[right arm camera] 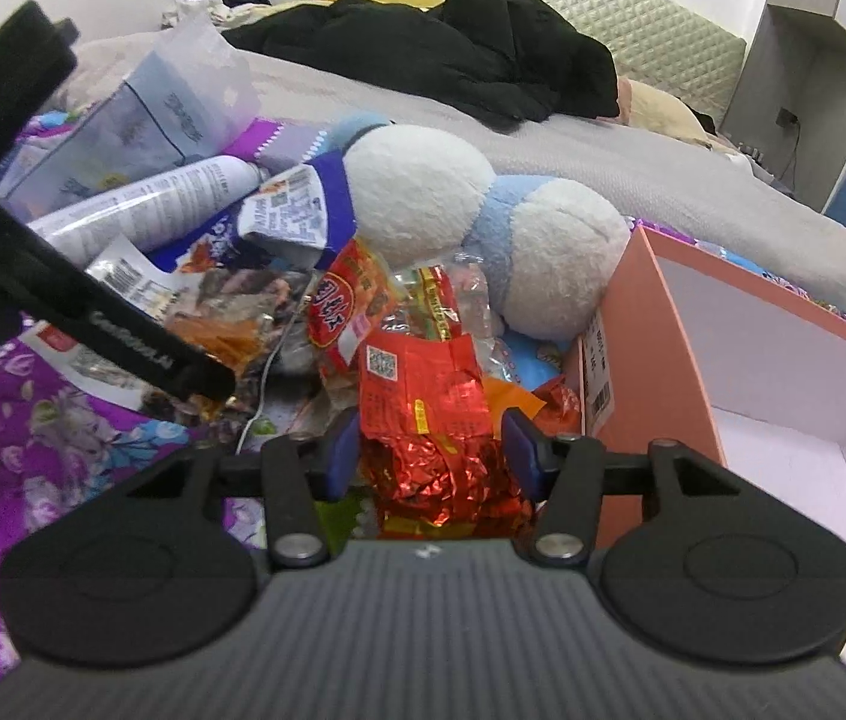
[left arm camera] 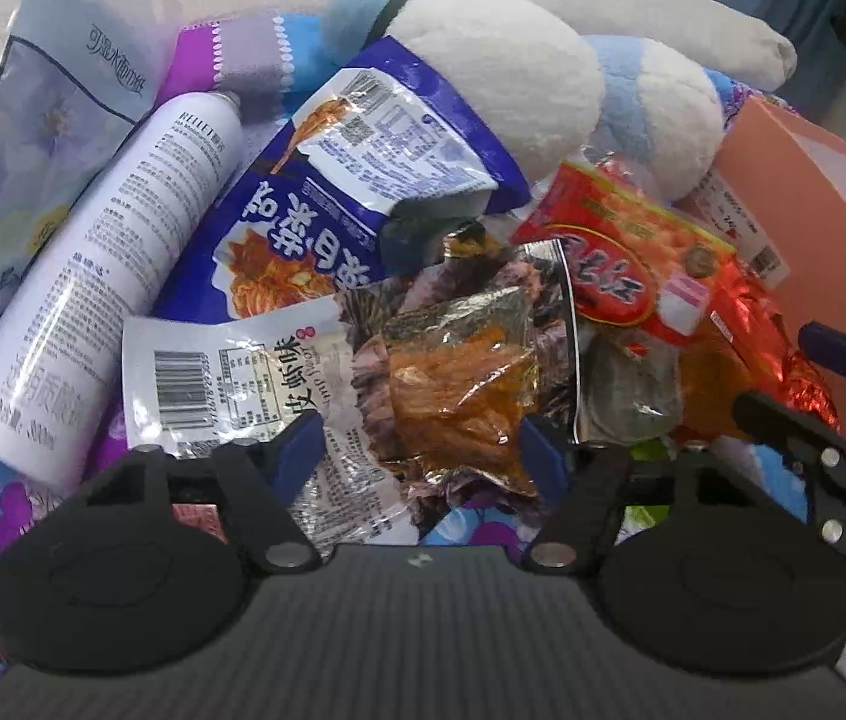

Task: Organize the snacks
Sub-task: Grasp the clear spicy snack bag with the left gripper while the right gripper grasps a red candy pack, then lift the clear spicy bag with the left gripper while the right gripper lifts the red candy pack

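A heap of snack packets lies on a purple flowered blanket (right arm camera: 33, 432). My left gripper (left arm camera: 423, 450) straddles a silver and purple shrimp snack packet (left arm camera: 441, 384), and its blue pads press on the crumpled wrapper from both sides. My right gripper (right arm camera: 432, 456) is shut on a red foil packet (right arm camera: 429, 414), right beside the open pink box (right arm camera: 651, 324). One blue finger of the right gripper (left arm camera: 843, 360) shows at the right edge of the left wrist view. A red round-label packet (left arm camera: 621, 264) and a blue noodle packet (left arm camera: 315, 192) lie behind.
A white and blue plush toy (right arm camera: 423, 192) rests against the back of the heap. A white spray bottle (left arm camera: 111, 276) and a tissue pack (left arm camera: 51, 96) lie at the left. Black clothes (right arm camera: 483, 42) are on the grey bed beyond. The left gripper's black body (right arm camera: 123, 336) crosses the right wrist view.
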### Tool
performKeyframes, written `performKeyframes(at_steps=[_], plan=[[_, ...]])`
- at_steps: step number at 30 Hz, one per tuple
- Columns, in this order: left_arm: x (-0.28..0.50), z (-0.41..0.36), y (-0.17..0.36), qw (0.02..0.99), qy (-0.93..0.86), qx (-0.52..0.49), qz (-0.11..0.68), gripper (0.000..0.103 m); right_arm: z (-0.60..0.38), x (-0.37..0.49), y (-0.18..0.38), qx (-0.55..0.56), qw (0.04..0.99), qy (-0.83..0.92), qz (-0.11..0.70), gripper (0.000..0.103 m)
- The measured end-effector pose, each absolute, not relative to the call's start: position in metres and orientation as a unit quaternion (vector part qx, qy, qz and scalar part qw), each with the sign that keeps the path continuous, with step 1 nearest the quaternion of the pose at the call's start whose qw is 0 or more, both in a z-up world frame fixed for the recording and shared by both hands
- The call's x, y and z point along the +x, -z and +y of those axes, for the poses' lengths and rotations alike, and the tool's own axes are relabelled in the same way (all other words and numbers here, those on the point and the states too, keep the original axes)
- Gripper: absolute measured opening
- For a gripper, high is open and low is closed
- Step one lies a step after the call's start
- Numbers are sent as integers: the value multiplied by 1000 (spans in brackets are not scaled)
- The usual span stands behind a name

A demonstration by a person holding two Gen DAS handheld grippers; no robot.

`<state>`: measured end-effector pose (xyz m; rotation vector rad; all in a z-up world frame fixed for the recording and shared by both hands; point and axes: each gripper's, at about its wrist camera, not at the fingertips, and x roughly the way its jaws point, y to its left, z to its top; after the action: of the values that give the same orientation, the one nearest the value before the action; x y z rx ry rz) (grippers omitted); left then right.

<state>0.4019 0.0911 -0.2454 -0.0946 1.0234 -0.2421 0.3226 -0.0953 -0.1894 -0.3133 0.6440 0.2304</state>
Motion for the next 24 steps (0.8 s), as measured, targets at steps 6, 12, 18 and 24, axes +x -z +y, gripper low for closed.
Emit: performKeyframes(at_steps=[6, 12, 18, 24], plan=[[386, 94, 238, 859, 113, -69, 494, 68, -97, 303, 184, -141, 931, -120, 314, 54], [358, 100, 223, 856, 107, -91, 497, 67, -99, 278, 180, -133, 929, -136, 318, 54], [321, 103, 205, 853, 104, -100, 502, 67, -107, 250, 174, -120, 927, -149, 324, 54], [272, 91, 191, 853, 105, -102, 501, 67, -116, 220, 177, -117, 922, -155, 334, 54]])
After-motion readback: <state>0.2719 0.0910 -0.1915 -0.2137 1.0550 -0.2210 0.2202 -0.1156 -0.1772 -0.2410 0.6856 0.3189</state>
